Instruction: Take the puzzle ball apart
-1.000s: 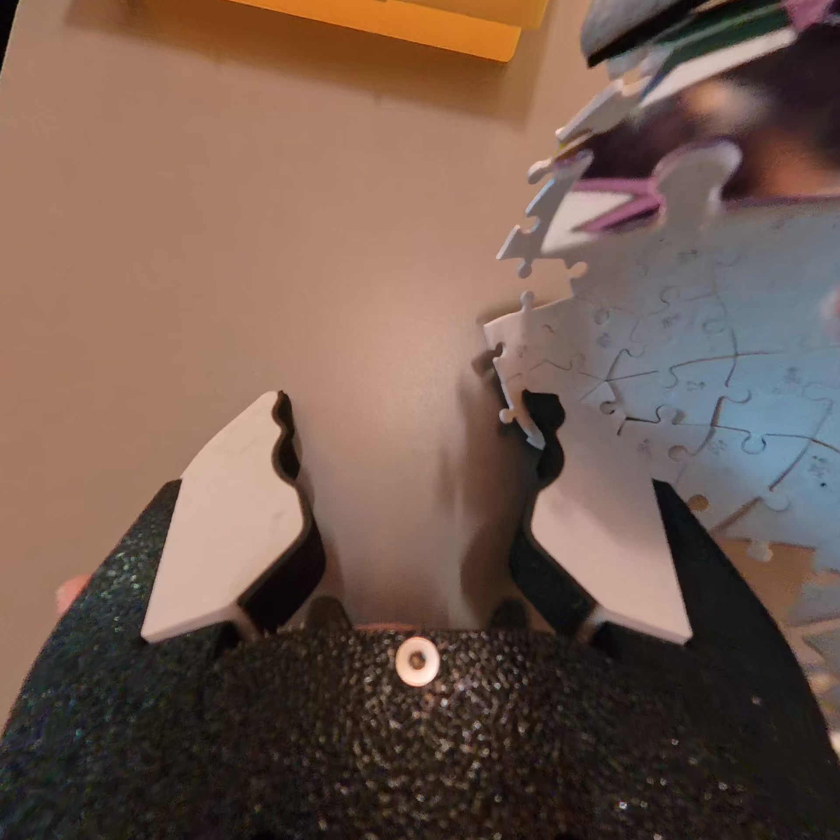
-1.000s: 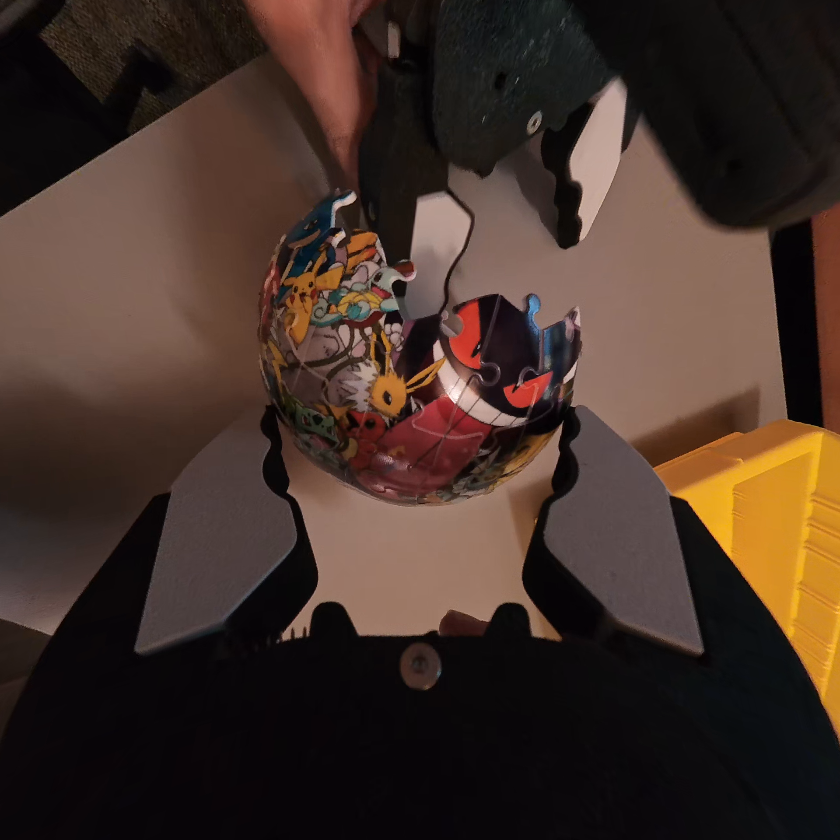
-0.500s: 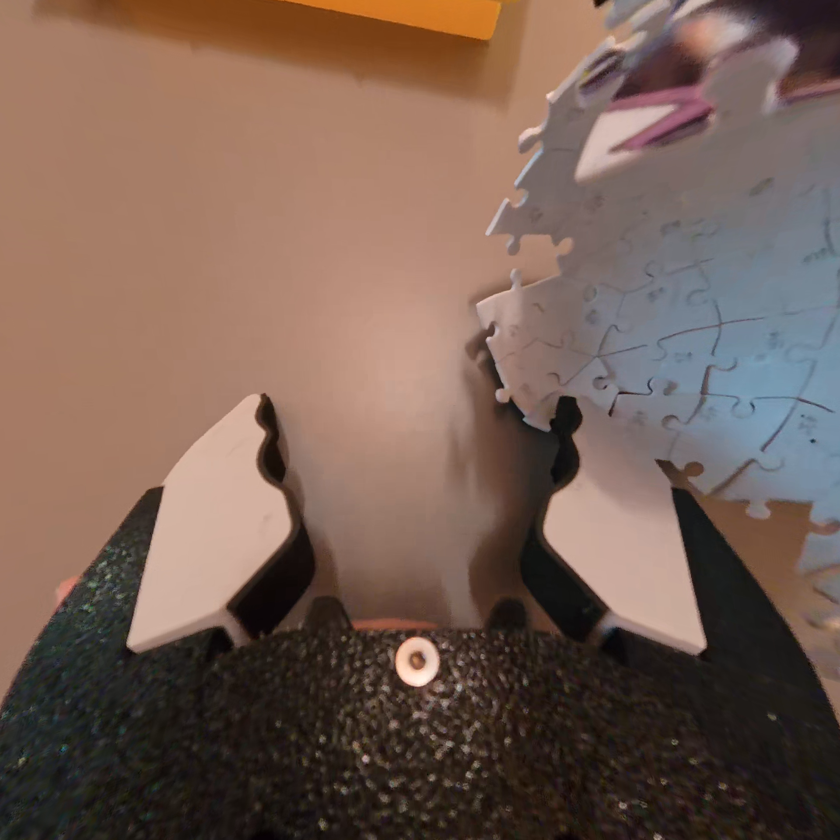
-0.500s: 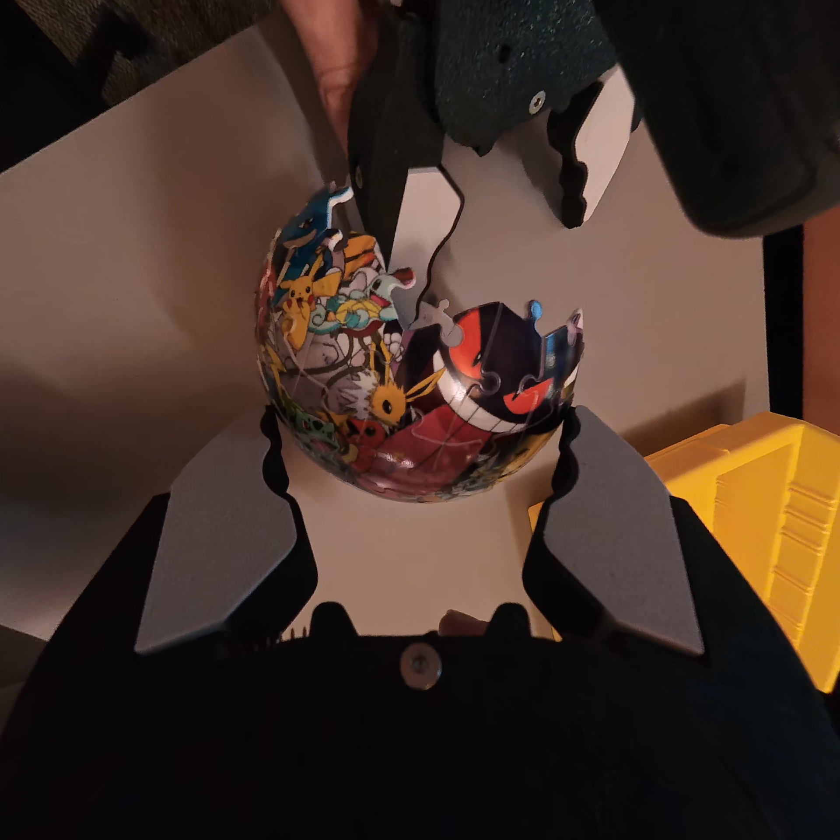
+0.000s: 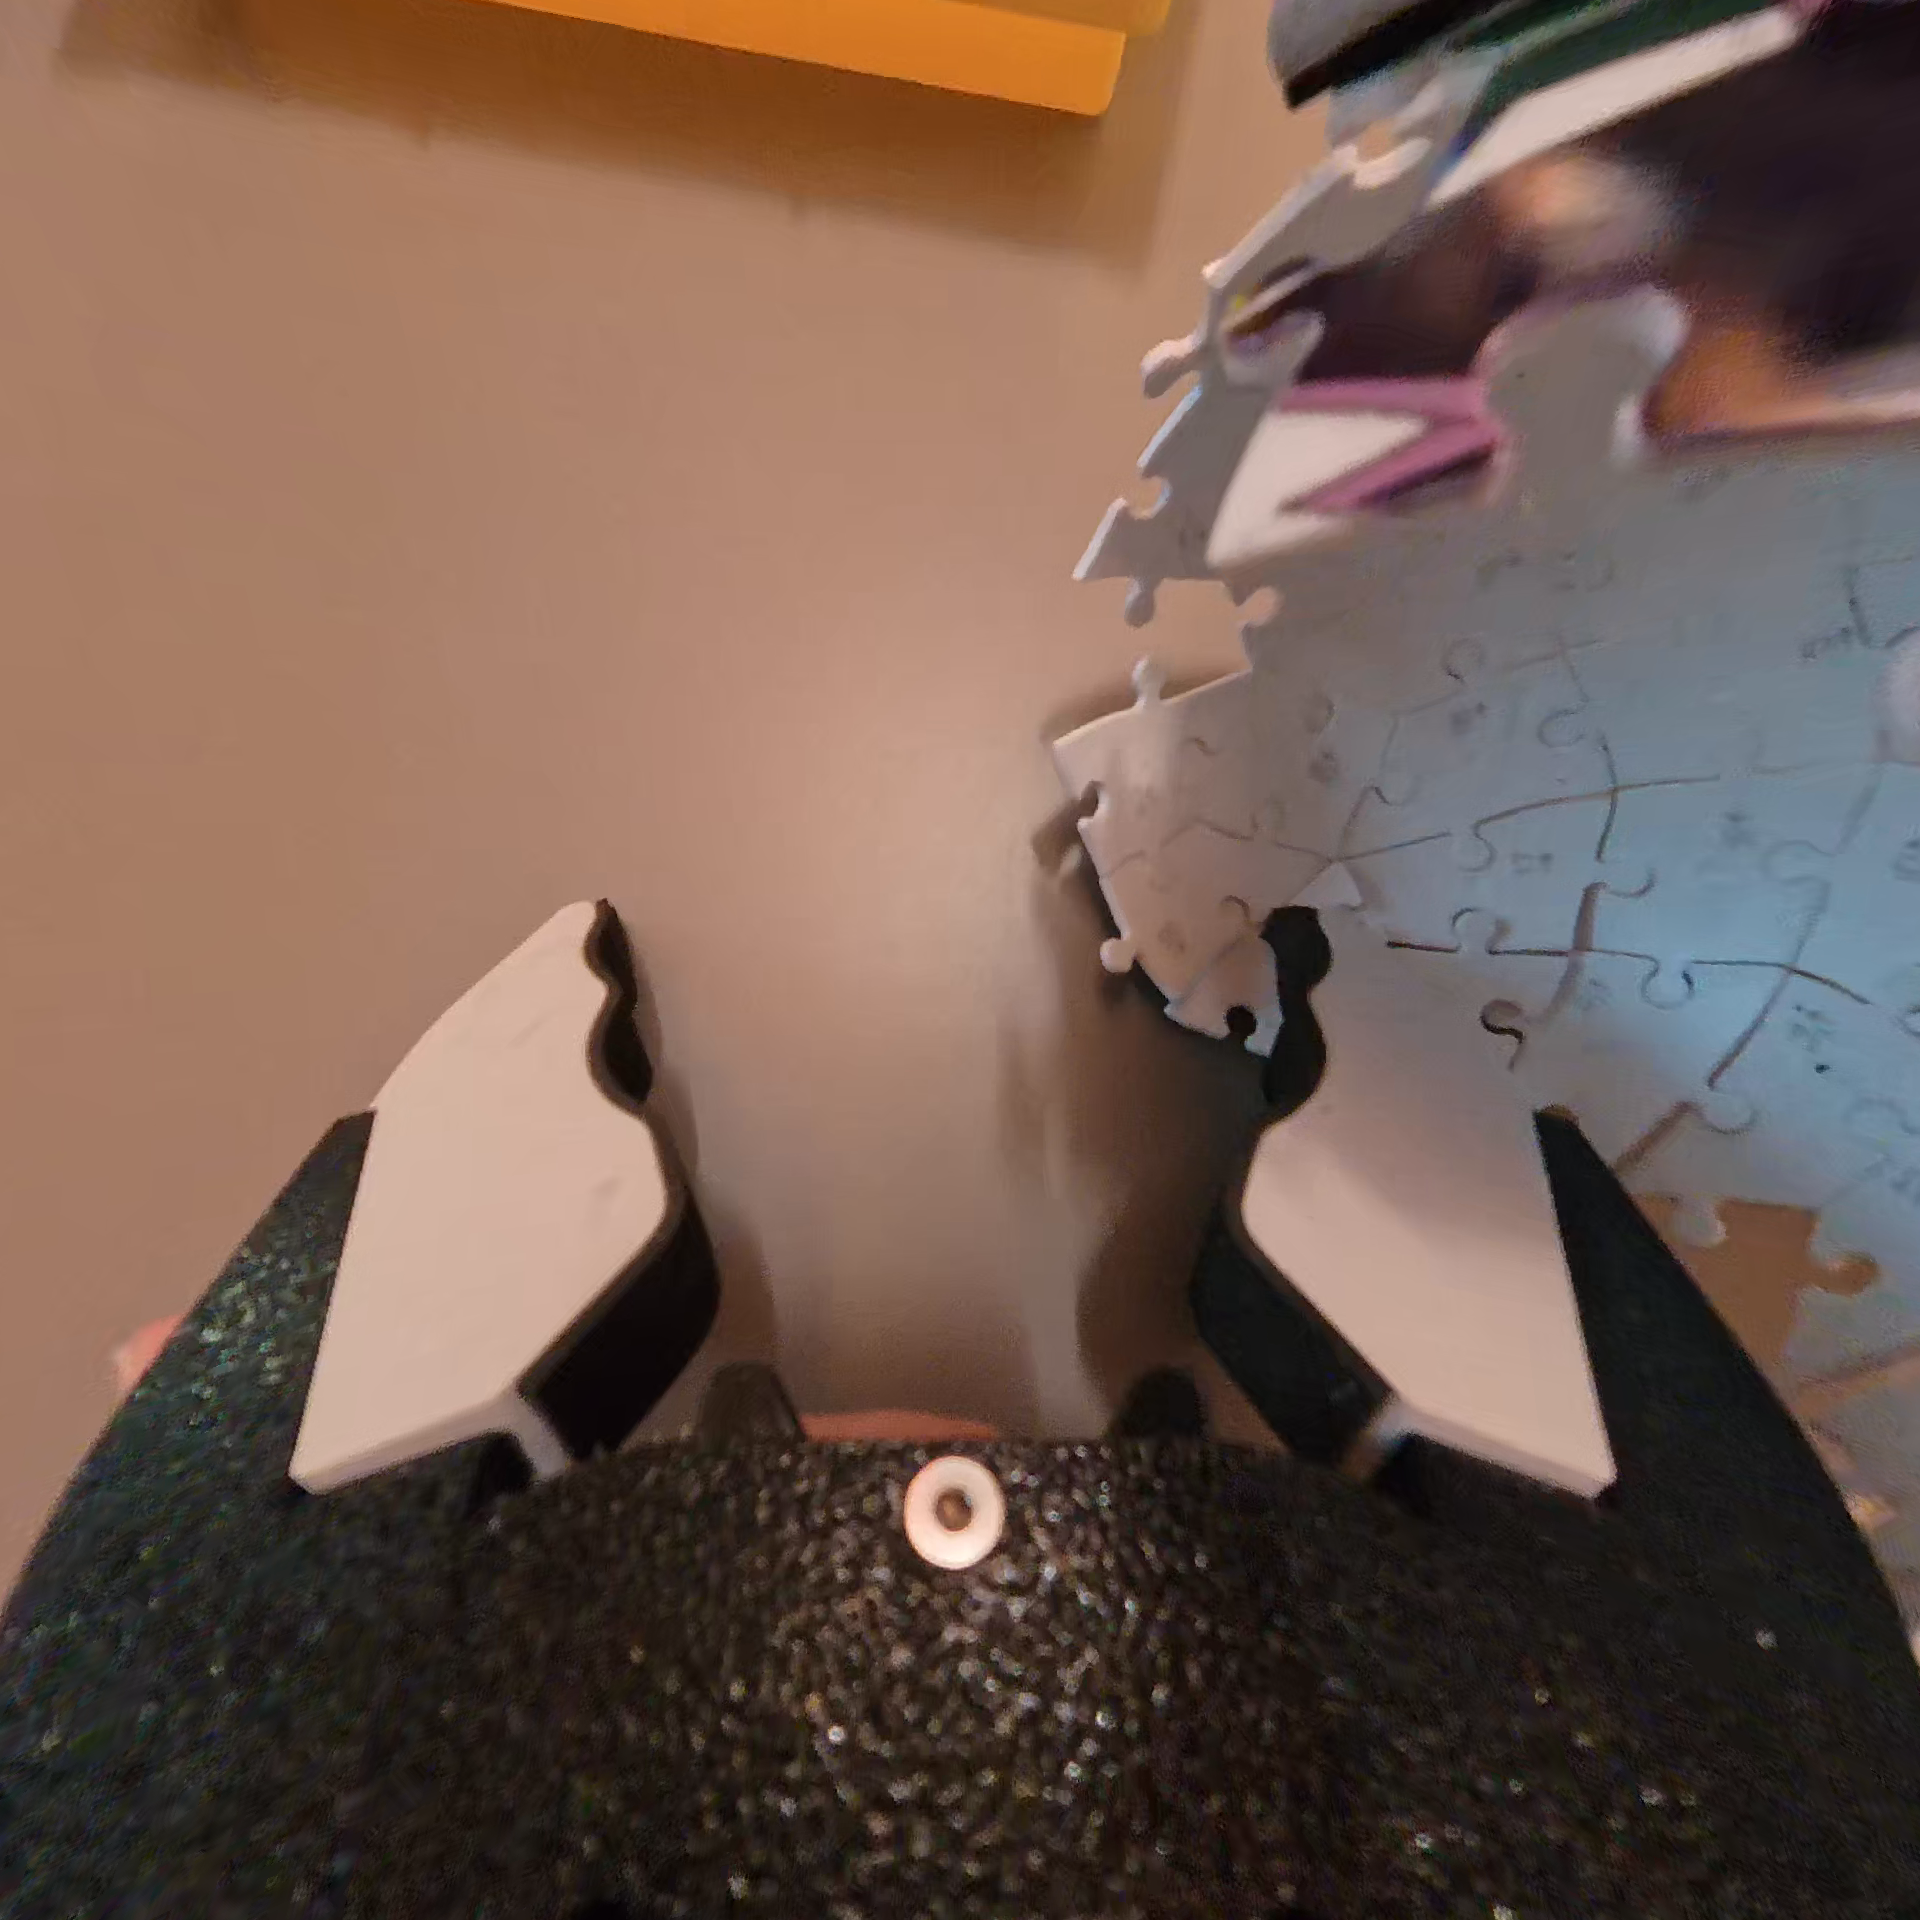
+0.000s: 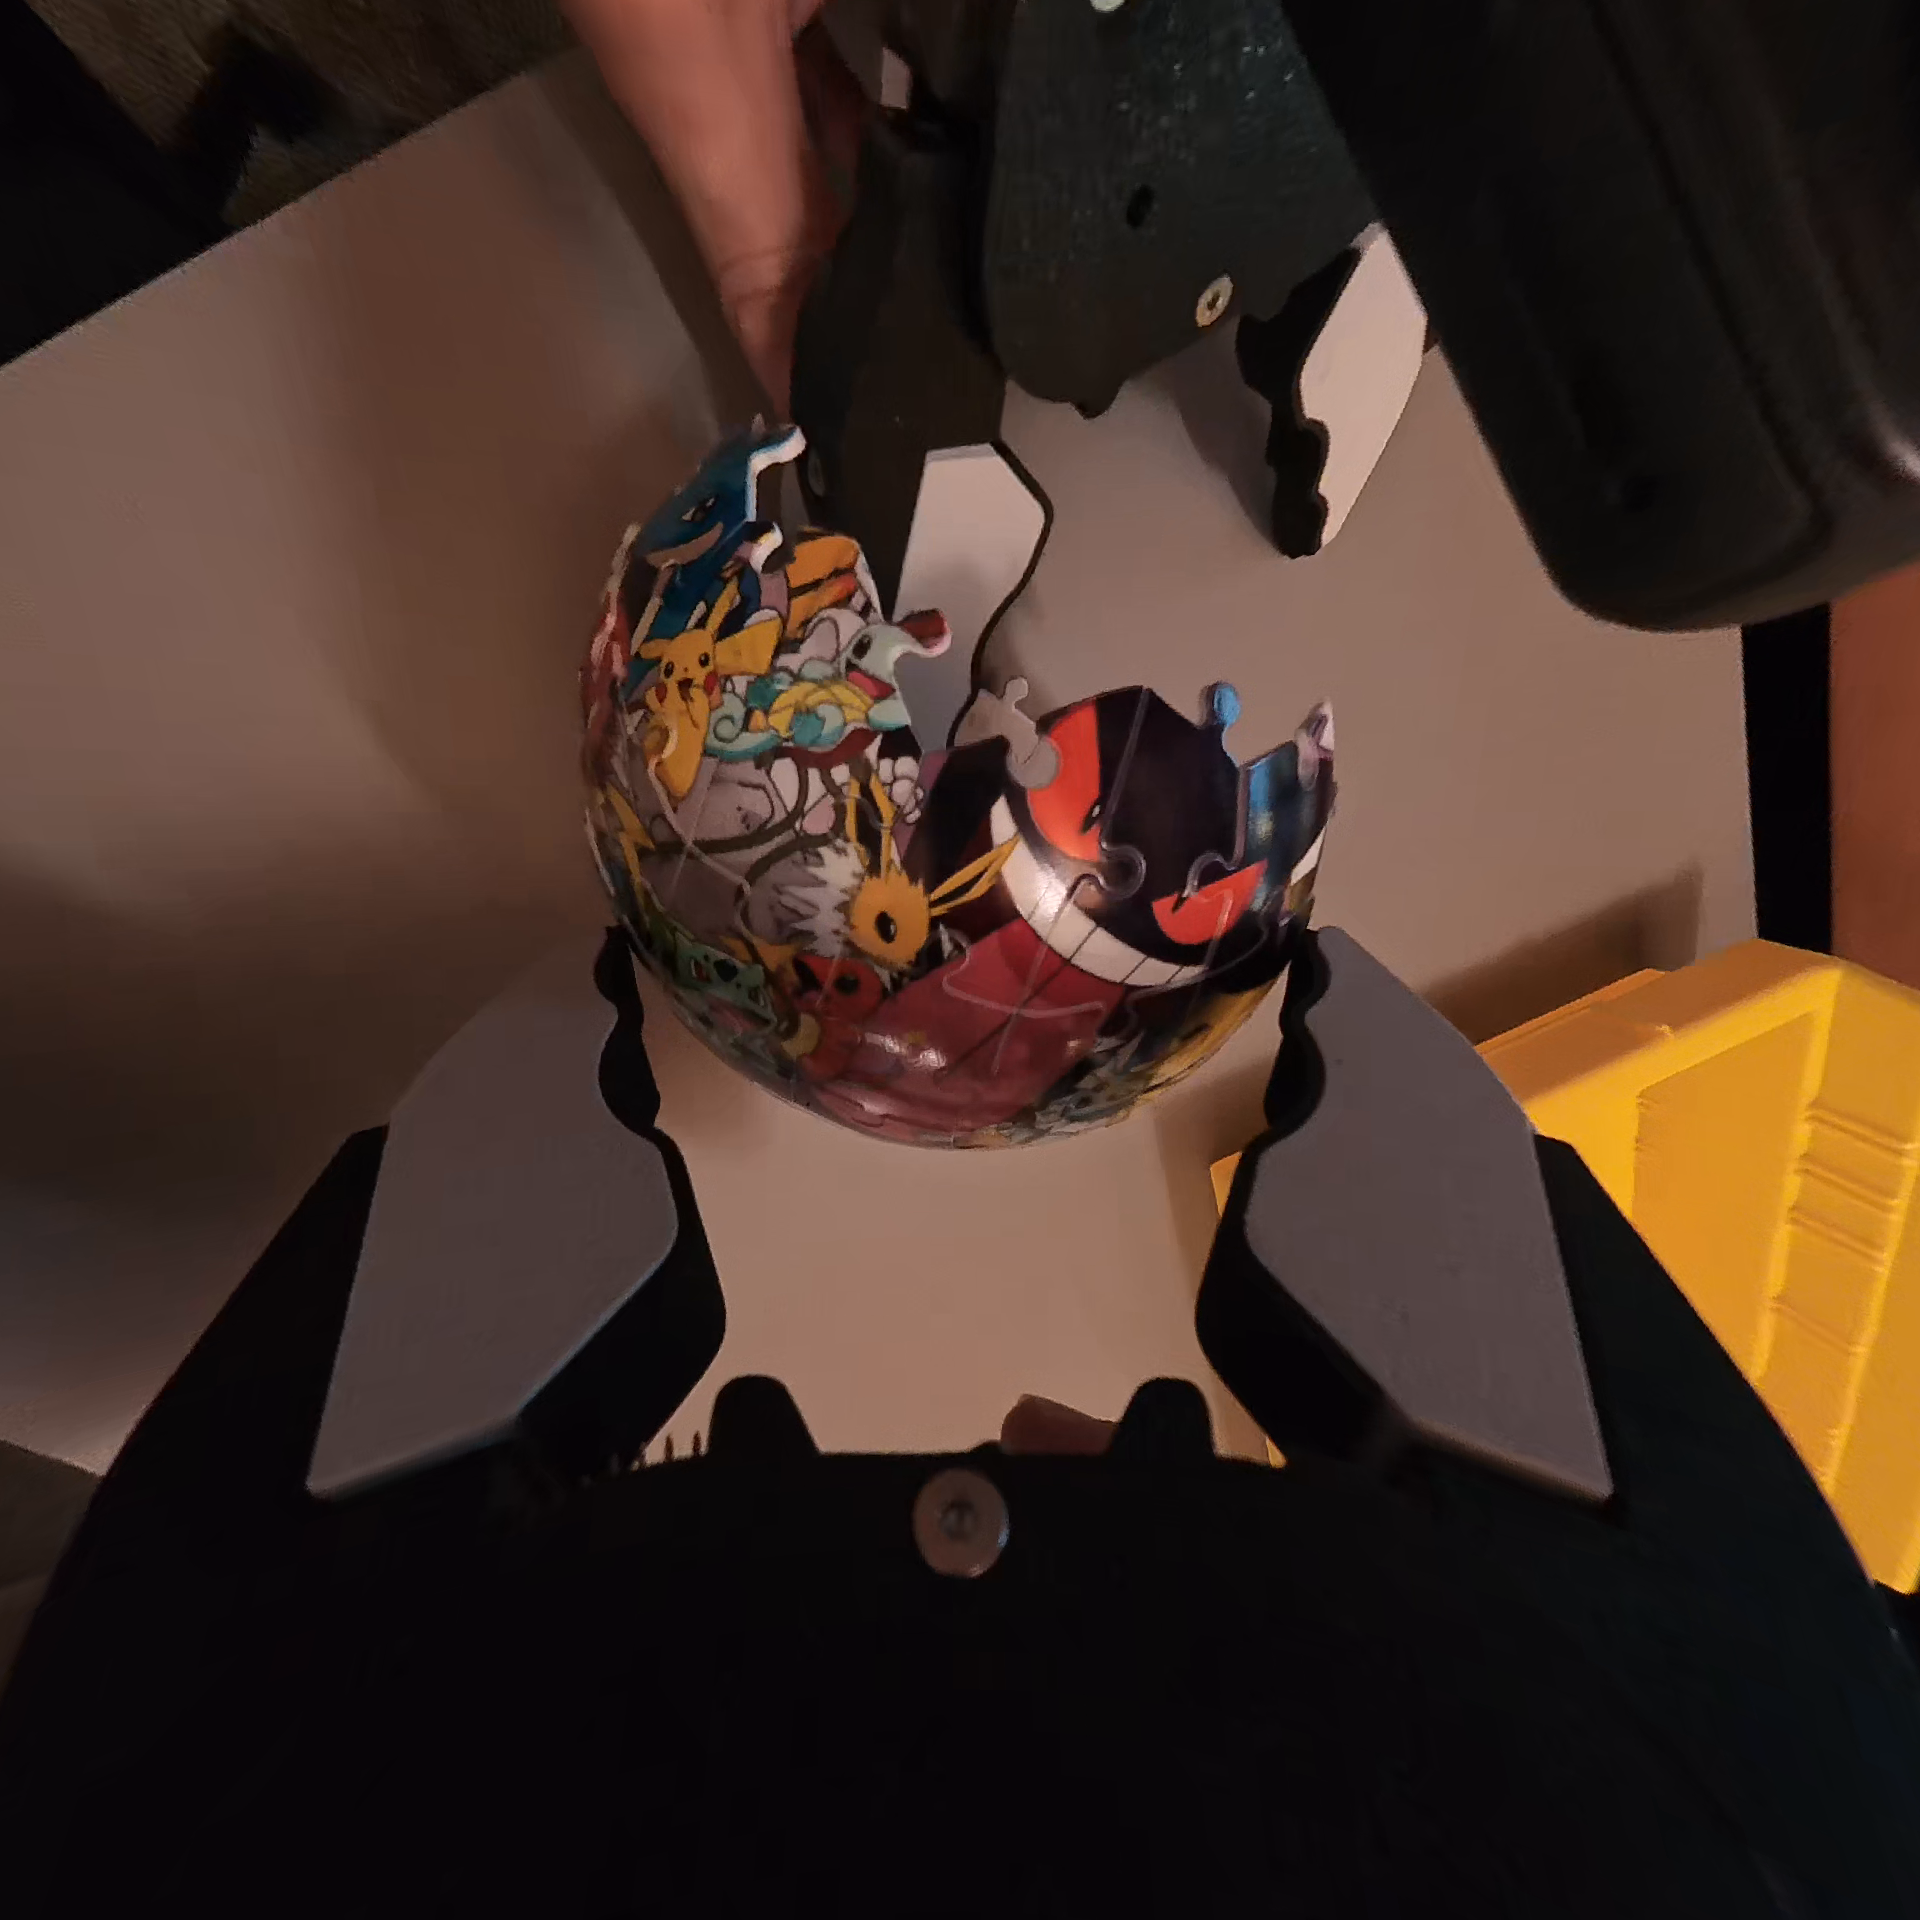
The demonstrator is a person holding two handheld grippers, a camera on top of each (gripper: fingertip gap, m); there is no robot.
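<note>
The puzzle ball is a colourful open shell with a jagged rim. My right gripper is shut on it, with one fingertip on each side of its lower half, and holds it over the beige table. The left wrist view shows the shell's white inside at the right. My left gripper is open. Its right finger reaches inside the rim and touches the edge pieces, while its left finger is outside, over bare table. The left gripper also shows from above in the right wrist view.
A yellow plastic bin stands on the table at the right of the ball; its edge shows at the top of the left wrist view. A person's hand holds the left gripper. The table's dark edge is beyond.
The left gripper shifted slightly along the shell's rim and back, its right finger staying inside the rim. The right gripper kept its hold on the ball.
</note>
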